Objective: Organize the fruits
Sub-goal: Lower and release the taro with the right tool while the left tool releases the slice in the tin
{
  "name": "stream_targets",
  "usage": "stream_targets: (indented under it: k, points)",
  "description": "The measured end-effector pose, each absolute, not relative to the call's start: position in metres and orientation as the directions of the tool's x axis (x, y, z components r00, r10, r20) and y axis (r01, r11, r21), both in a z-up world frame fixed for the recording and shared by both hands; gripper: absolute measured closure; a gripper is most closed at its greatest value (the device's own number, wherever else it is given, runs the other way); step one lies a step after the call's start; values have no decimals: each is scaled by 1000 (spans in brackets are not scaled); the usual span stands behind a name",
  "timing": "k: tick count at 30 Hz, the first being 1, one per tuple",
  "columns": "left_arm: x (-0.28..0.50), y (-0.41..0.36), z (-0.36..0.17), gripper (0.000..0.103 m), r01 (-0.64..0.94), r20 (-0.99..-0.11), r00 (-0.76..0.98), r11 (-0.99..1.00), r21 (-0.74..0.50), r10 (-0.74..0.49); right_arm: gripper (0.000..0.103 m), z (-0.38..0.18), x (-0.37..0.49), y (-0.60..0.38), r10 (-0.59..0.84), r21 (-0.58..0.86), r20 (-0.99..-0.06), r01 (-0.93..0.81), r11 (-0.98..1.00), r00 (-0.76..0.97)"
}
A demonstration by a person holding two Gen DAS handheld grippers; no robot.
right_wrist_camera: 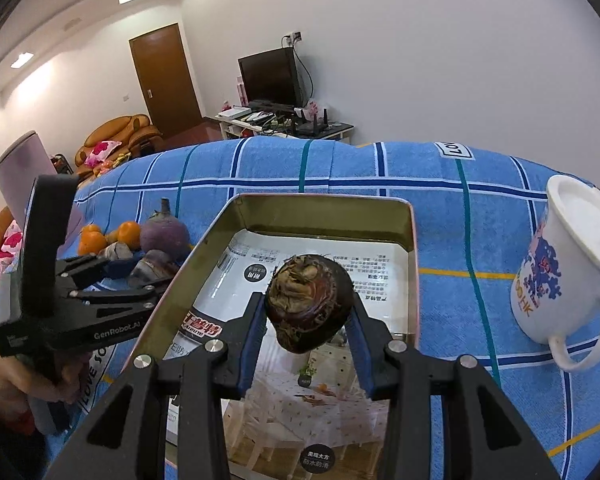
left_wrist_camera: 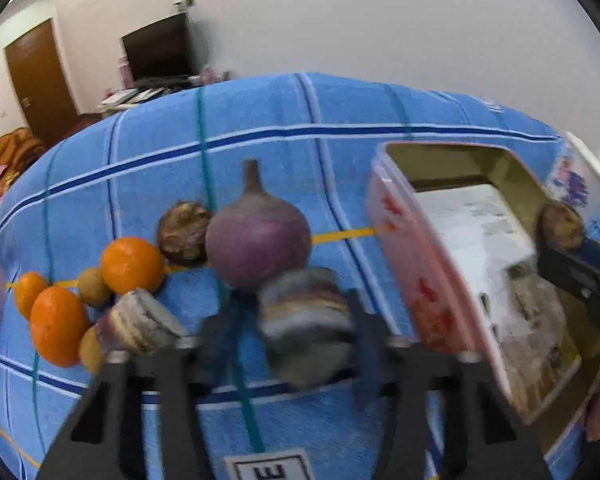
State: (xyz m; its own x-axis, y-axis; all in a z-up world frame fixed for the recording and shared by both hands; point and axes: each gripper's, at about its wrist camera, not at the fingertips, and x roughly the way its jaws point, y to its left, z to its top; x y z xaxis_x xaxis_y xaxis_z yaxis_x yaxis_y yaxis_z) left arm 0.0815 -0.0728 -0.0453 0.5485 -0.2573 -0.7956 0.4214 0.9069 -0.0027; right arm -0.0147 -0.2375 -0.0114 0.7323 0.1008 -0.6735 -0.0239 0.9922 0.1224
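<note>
Right wrist view: the right gripper (right_wrist_camera: 308,320) is clamped on a brown taro root (right_wrist_camera: 306,302), held above the open tin (right_wrist_camera: 328,204) at centre frame; the tin shows only its printed liner, so nothing looks sorted yet. Left wrist view: the left gripper (left_wrist_camera: 296,344) pinches a grey-purple taro chunk (left_wrist_camera: 306,324) at lower centre. Left of it lie another chunk (left_wrist_camera: 140,320), oranges (left_wrist_camera: 132,264), a purple turnip (left_wrist_camera: 258,248) and a brown root (left_wrist_camera: 184,232), all awaiting placement on the blue cloth (left_wrist_camera: 340,160).
</note>
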Motion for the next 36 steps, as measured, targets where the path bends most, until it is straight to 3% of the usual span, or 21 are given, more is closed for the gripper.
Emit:
stream_targets:
  k: [5, 13, 24, 27, 30, 32, 36]
  points:
    - [69, -72, -32, 62, 445, -764, 570, 895, -25, -304, 61, -7, -19, -241, 109, 131, -654, -30, 991, 749]
    - [53, -95, 29, 62, 572, -643, 612, 819, -43, -461, 61, -11, -12, -245, 119, 153, -669, -21, 988, 734]
    - [82, -165, -18, 62, 635, -784, 425, 767, -99, -453, 61, -18, -5, -243, 131, 151, -700, -34, 988, 702]
    - [84, -164, -20, 57, 623, -783, 427, 775, -108, -452, 61, -19, -4, -238, 117, 124, -703, -41, 991, 701]
    - [82, -163, -11, 38, 631, -779, 424, 768, -111, -461, 57, -19, -2, -236, 126, 126, -703, -52, 991, 700]
    - [76, -161, -3, 20, 631, -773, 433, 768, -108, -464, 44, -18, -3, -236, 151, 151, -698, -63, 987, 700]
    - [62, -144, 26, 14, 623, -703, 494, 772, -124, -512, 32, -13, -6, -242, 241, 249, -667, -93, 964, 705]
